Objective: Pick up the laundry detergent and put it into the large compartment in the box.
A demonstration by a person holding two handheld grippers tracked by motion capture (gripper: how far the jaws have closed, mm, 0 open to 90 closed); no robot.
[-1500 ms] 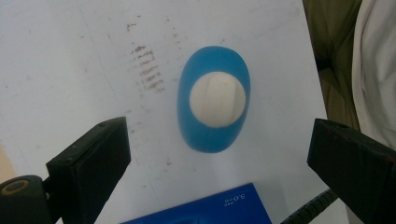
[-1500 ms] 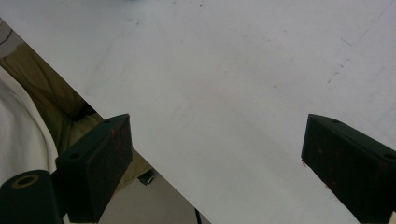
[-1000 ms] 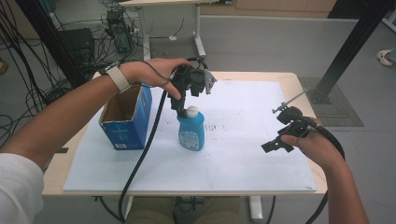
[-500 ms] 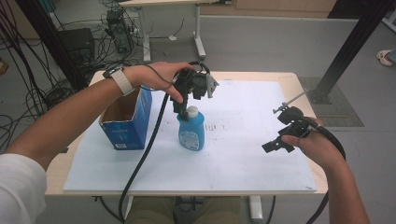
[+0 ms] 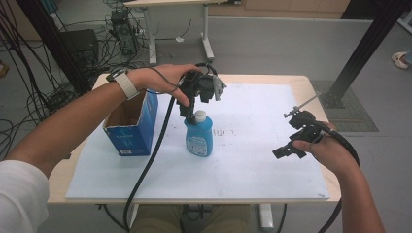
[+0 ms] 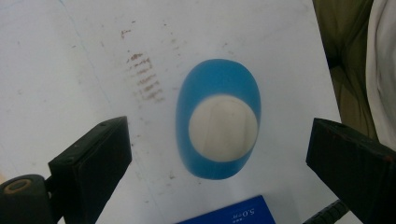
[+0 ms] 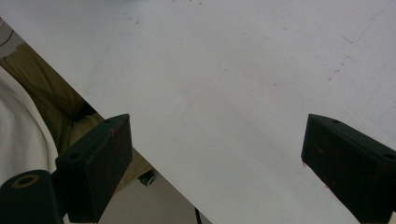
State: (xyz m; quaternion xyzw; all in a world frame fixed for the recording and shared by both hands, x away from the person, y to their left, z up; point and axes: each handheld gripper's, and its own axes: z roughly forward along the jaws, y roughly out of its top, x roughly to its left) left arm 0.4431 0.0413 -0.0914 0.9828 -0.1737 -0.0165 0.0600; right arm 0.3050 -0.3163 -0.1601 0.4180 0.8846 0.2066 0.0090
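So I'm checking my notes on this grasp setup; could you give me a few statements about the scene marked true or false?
1. The left gripper is open above the blue plastic bottle with a white cap. True.
2. The bottle lies on its side. False: it stands upright.
3. The right gripper holds the bottle. False: it is open, over bare white tabletop.
4. An open blue cardboard box stands beside the bottle. True.

bottle [image 5: 198, 138] right of box [image 5: 131, 125], on table [image 5: 252, 170]
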